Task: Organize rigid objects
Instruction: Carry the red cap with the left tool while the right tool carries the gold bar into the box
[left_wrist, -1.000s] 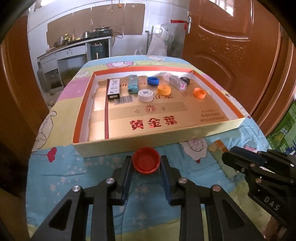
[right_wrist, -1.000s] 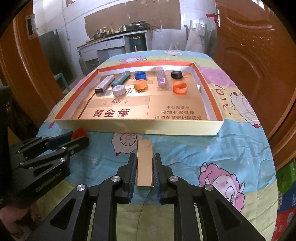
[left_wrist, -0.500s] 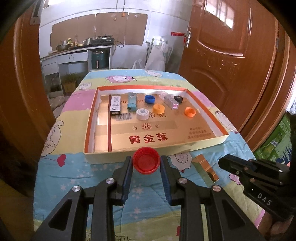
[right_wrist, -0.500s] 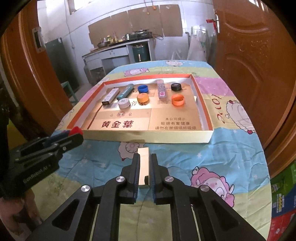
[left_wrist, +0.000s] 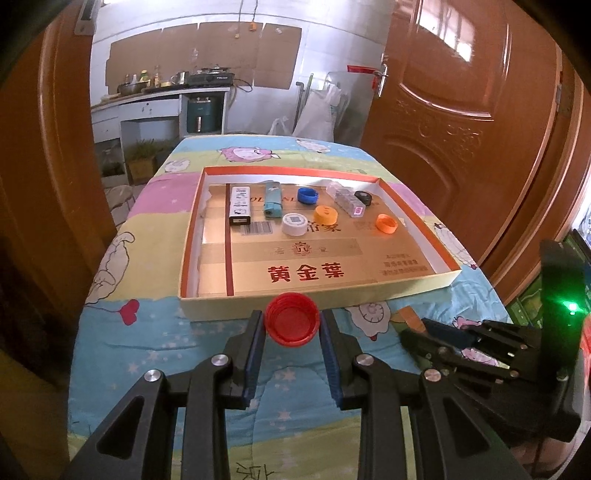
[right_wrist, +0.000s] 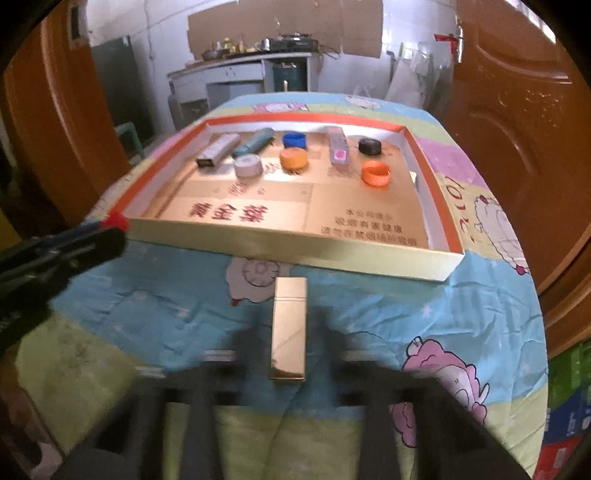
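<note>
Kitchen room with brown wooden doors; in the middle, table (left_wrist: 155, 332) under a cartoon-printed cloth. On the far part of the cloth, shallow tray (left_wrist: 188, 254) with orange rim, already loaded along its far side with caps and small boxes.

Left gripper (left_wrist: 291, 315) clenched on red cap (left_wrist: 292, 324), open side of the cap up, held just before the near wall of the tray and, by the look of it, lifted off the cloth. Probably light and stiff plastic with ribbed side, so good grip for the pads, but easy to squeeze out if pressed off-centre. Best taken across the full width, as now.

Right gripper (right_wrist: 288, 343) much blurred; jaws apparently released, spread on both sides of gold bar (right_wrist: 289, 317) with cloth showing between. Bar lying flat on the cloth, near the tray's near wall but outside it, long side pointing to the tray. Seemingly hard, smooth and shiny, so likely slippery. Safest hold judged at the middle of the two long sides, not at the ends.
</note>
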